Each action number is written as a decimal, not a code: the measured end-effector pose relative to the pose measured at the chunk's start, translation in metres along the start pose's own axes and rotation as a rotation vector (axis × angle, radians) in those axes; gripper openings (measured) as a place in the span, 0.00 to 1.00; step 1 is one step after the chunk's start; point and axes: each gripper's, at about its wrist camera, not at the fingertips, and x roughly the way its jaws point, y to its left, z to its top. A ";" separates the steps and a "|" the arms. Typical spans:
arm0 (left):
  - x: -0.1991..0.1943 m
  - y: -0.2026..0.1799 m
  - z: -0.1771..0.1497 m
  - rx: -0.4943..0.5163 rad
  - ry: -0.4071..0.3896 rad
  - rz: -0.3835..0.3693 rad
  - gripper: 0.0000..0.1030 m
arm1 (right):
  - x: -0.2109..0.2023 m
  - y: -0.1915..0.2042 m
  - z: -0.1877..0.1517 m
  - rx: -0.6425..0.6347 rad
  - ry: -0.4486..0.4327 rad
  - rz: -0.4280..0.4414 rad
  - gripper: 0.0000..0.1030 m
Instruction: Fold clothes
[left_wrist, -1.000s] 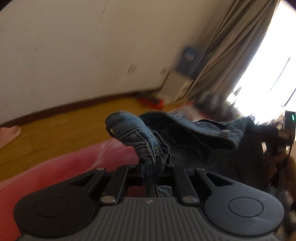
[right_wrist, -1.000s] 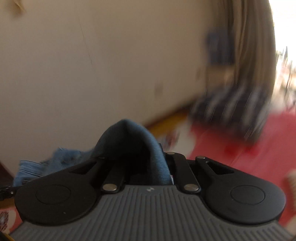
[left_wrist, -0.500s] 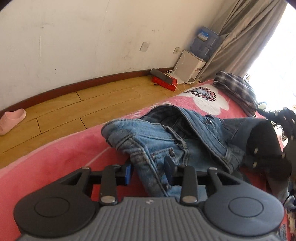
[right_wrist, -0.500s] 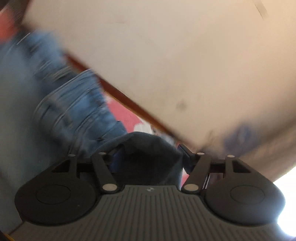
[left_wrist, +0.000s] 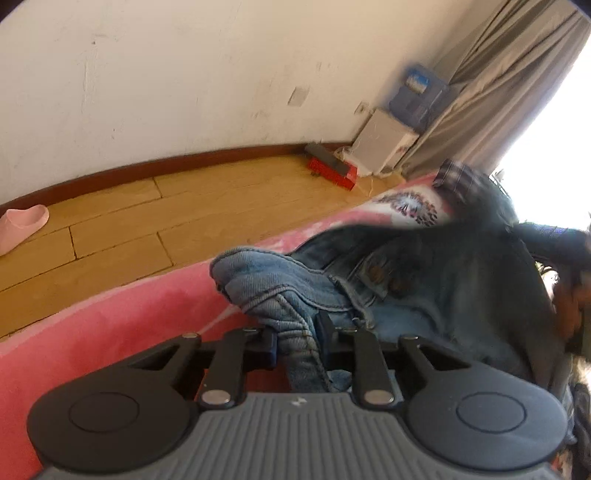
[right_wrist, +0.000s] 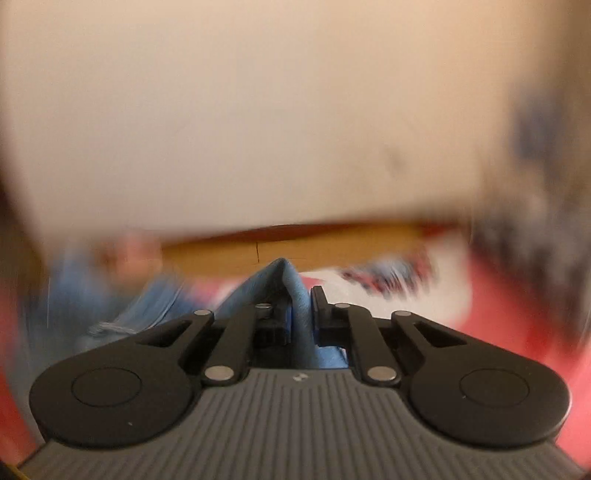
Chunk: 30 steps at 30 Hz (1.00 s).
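Blue denim jeans (left_wrist: 424, 295) lie bunched on a red bed cover (left_wrist: 129, 317). My left gripper (left_wrist: 298, 341) has a twisted fold of the waistband between its pads, and its jaws are closing on it. In the blurred right wrist view, a peaked fold of the jeans (right_wrist: 280, 280) stands between the pads of my right gripper (right_wrist: 301, 321), whose jaws are also closing. The far side of the jeans is lifted at the right of the left wrist view, beside a person's hand (left_wrist: 569, 306).
The bed's edge runs along a wooden floor (left_wrist: 184, 221) below a white wall. A pink slipper (left_wrist: 22, 225), a red box (left_wrist: 332, 171) and a water dispenser (left_wrist: 384, 147) stand by the wall. A plaid garment (left_wrist: 458, 177) lies further along the bed near a grey curtain (left_wrist: 498, 85).
Both grippers were shut on denim, spread wider half a second ago, and have narrowed on it again. The left one sank towards the bed. The right view swung round to face the wall.
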 end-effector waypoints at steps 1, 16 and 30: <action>0.002 0.002 -0.001 -0.012 0.006 0.002 0.21 | 0.016 -0.035 0.004 0.200 0.054 0.035 0.13; 0.005 -0.002 0.010 -0.003 -0.039 0.062 0.20 | -0.102 -0.108 -0.046 0.380 -0.151 -0.045 0.54; -0.044 -0.080 0.018 0.253 -0.123 0.045 0.48 | -0.306 0.014 -0.248 0.132 -0.203 -0.321 0.56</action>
